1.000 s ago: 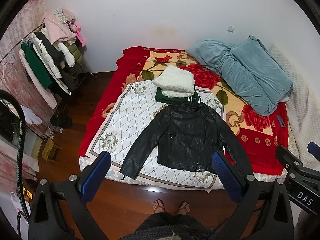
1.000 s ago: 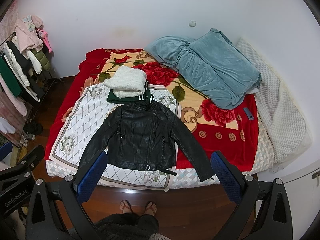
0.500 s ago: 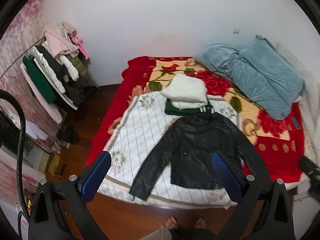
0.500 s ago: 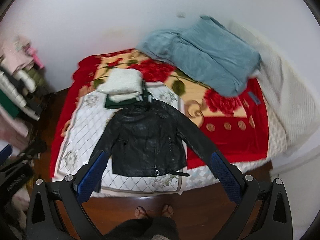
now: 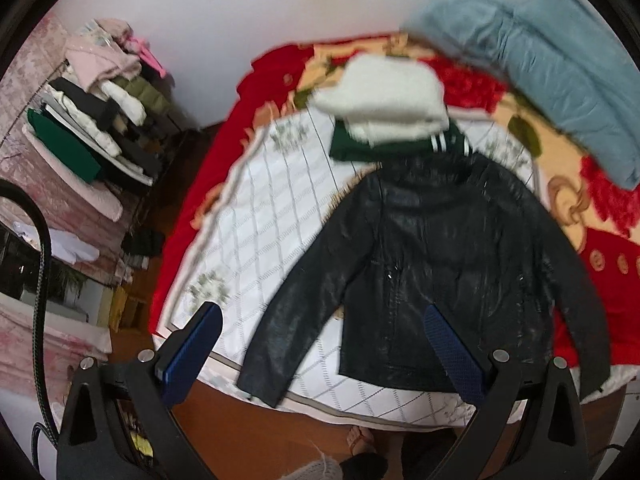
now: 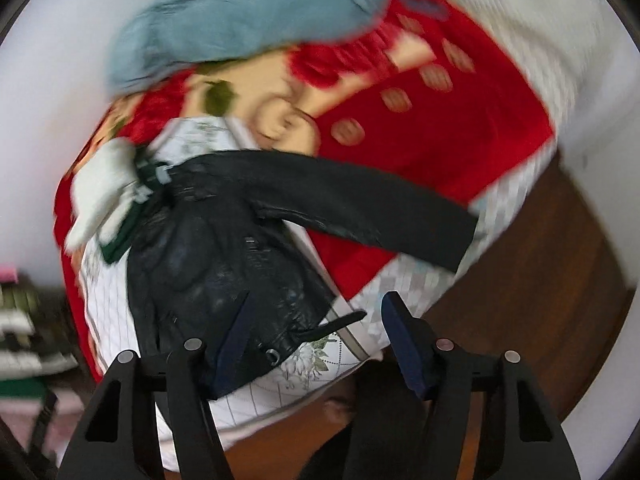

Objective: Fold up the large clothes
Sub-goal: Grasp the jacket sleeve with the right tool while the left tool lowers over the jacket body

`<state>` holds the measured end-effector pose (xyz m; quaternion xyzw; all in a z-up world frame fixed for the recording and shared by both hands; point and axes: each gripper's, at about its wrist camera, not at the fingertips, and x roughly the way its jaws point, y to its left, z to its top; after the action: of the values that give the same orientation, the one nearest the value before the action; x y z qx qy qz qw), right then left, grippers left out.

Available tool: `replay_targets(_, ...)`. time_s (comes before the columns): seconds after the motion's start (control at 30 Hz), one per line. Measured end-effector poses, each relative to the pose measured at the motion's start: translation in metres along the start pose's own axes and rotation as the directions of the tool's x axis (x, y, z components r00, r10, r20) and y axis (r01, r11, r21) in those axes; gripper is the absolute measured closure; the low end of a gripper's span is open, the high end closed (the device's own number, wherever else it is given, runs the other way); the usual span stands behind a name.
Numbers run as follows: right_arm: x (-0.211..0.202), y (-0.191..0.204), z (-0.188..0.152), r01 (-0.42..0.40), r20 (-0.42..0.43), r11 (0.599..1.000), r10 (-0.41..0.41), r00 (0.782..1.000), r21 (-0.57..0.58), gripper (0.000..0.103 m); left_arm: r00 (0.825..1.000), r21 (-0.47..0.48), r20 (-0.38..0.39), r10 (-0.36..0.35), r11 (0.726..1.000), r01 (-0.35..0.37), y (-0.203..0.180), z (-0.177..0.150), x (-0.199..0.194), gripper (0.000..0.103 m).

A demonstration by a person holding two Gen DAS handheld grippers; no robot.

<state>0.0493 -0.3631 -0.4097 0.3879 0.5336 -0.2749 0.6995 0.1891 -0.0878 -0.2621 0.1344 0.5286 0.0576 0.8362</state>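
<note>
Black leather jacket [image 5: 432,264], spread flat with both sleeves out, on the white diamond-patterned sheet [image 5: 272,216] at the foot of the bed [image 6: 460,148]. At the jacket's 12 o'clock, touching its collar: folded white sweater [image 5: 384,100] stacked on a folded green garment [image 5: 352,148]. Left gripper [image 5: 320,354]: jaws released, nothing between them. Right gripper [image 6: 316,340]: jaws have just been closing, above the jacket's hem, gripping nothing. Blue blanket [image 5: 552,68] at 2 o'clock; clothes rack [image 5: 96,108] at 9 o'clock.
</note>
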Motion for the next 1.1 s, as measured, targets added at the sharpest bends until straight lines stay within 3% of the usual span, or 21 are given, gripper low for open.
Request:
replay_targets(0.13, 0.098, -0.071, 0.019, -0.063, -0.097, 0.975, 0.085, 0.992, 0.211, 0.036, 0.995, 0.018, -0.097, -0.009, 1.0, 0.011, -0.046, -0.004, 0.062, 0.0)
replay_targets(0.23, 0.171, -0.118, 0.014, -0.125, -0.174, 0.917, 0.203, 0.964, 0.378, 0.036, 0.989, 0.043, -0.146, -0.002, 0.999, 0.008, -0.077, -0.007, 0.103, 0.0)
replay_targets(0.33, 0.229, -0.157, 0.002, -0.146, -0.181, 0.852, 0.269, 0.946, 0.502, 0.035, 0.979, 0.055, -0.203, -0.006, 0.998, 0.017, -0.107, -0.015, 0.142, 0.0)
replay_targets(0.47, 0.278, -0.197, -0.009, -0.226, -0.055, 0.711, 0.35, 0.935, 0.666, 0.035, 0.965, 0.077, -0.261, -0.017, 0.996, 0.039, -0.142, -0.022, 0.187, 0.0)
replay_targets(0.6, 0.287, -0.222, -0.009, -0.342, 0.156, 0.554, 0.355, 0.922, 0.759, 0.037, 0.961, 0.125, -0.276, -0.026, 0.99, 0.063, -0.17, -0.026, 0.212, 0.0)
replay_targets(0.63, 0.282, -0.223, -0.007, -0.356, 0.192, 0.549, 0.334, 0.923, 0.756, 0.042, 0.962, 0.137, -0.272, -0.029, 0.988, 0.069, -0.175, -0.026, 0.215, 0.0)
replay_targets(0.67, 0.273, -0.22, -0.002, -0.358, 0.22, 0.563, 0.3, 0.928, 0.745, 0.056, 0.962, 0.149, -0.269, -0.033, 0.986, 0.076, -0.181, -0.026, 0.217, 0.0)
replay_targets(0.7, 0.261, -0.216, 0.003, -0.35, 0.245, 0.599, 0.252, 0.936, 0.721, 0.065, 0.963, 0.158, -0.268, -0.038, 0.984, 0.083, -0.185, -0.025, 0.218, 0.0)
replay_targets(0.77, 0.244, -0.207, 0.014, -0.344, 0.284, 0.655, 0.201, 0.938, 0.673, 0.071, 0.965, 0.173, -0.258, -0.051, 0.98, 0.098, -0.193, -0.023, 0.218, 0.0)
replay_targets(0.87, 0.248, -0.202, 0.032, -0.316, 0.273, 0.708, 0.178, 0.945, 0.631, 0.07, 0.967, 0.19, -0.245, -0.061, 0.976, 0.11, -0.206, -0.021, 0.221, 0.0)
replay_targets(0.9, 0.259, -0.205, 0.036, -0.298, 0.245, 0.706, 0.18, 0.953, 0.642, 0.064, 0.966, 0.191, -0.249, -0.064, 0.975, 0.114, -0.209, -0.021, 0.224, 0.0)
replay_targets(0.97, 0.274, -0.211, 0.041, -0.321, 0.236, 0.683, 0.219, 0.947, 0.655, 0.053, 0.964, 0.185, -0.257, -0.066, 0.976, 0.117, -0.213, -0.021, 0.229, 0.0)
replay_targets(1.03, 0.279, -0.214, 0.042, -0.34, 0.262, 0.655, 0.218, 0.94, 0.674, 0.054, 0.964, 0.178, -0.256, -0.07, 0.977, 0.119, -0.215, -0.02, 0.231, 0.0)
replay_targets(1.1, 0.269, -0.212, 0.042, -0.324, 0.295, 0.66, 0.16, 0.942, 0.678, 0.09, 0.967, 0.183, -0.246, -0.067, 0.976, 0.114, -0.217, -0.018, 0.233, 0.0)
